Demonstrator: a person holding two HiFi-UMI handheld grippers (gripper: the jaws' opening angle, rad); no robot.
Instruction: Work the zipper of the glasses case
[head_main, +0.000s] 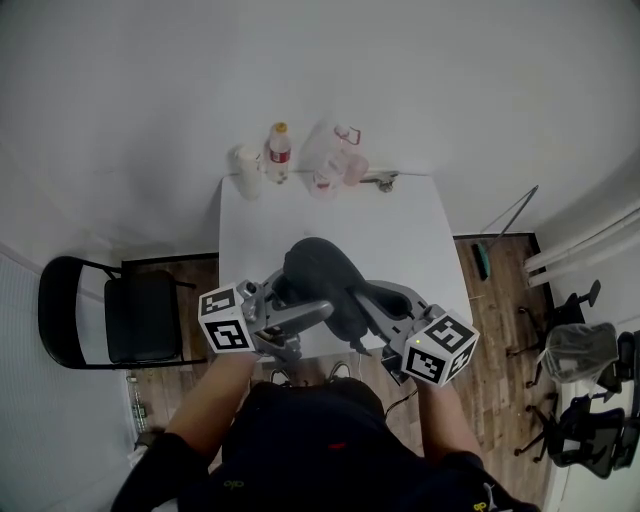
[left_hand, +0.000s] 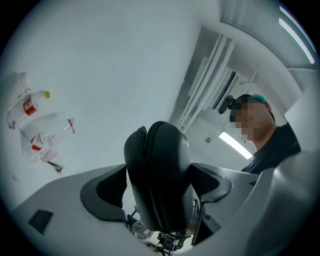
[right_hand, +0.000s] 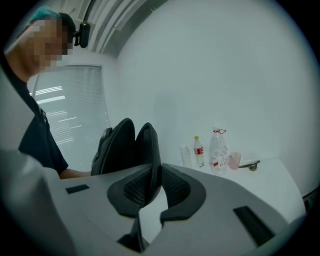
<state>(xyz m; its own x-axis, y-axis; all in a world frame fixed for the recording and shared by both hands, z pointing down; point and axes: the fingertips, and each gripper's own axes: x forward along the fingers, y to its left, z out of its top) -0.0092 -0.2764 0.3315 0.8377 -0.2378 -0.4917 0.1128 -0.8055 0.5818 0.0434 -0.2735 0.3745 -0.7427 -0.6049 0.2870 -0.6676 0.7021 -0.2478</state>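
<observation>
The black glasses case (head_main: 322, 272) hangs in the air over the near edge of the white table (head_main: 400, 235). In the right gripper view the case (right_hand: 125, 147) stands unzipped, its two halves splayed apart. My right gripper (right_hand: 156, 187) is shut on the rim of one half; in the head view my right gripper (head_main: 368, 305) comes in from the right. My left gripper (left_hand: 159, 187) has its jaws spread wide around the case (left_hand: 160, 170), with a clear gap on the left side. From above, the left gripper (head_main: 312, 312) sits at the case's left.
At the table's far edge stand a white cup (head_main: 247, 170), a red-labelled bottle (head_main: 278, 152), a clear bottle (head_main: 335, 148), a pink cup (head_main: 355, 168) and a small metal thing (head_main: 381, 181). A black chair (head_main: 130, 315) is at the left, office chairs (head_main: 585, 400) at the right.
</observation>
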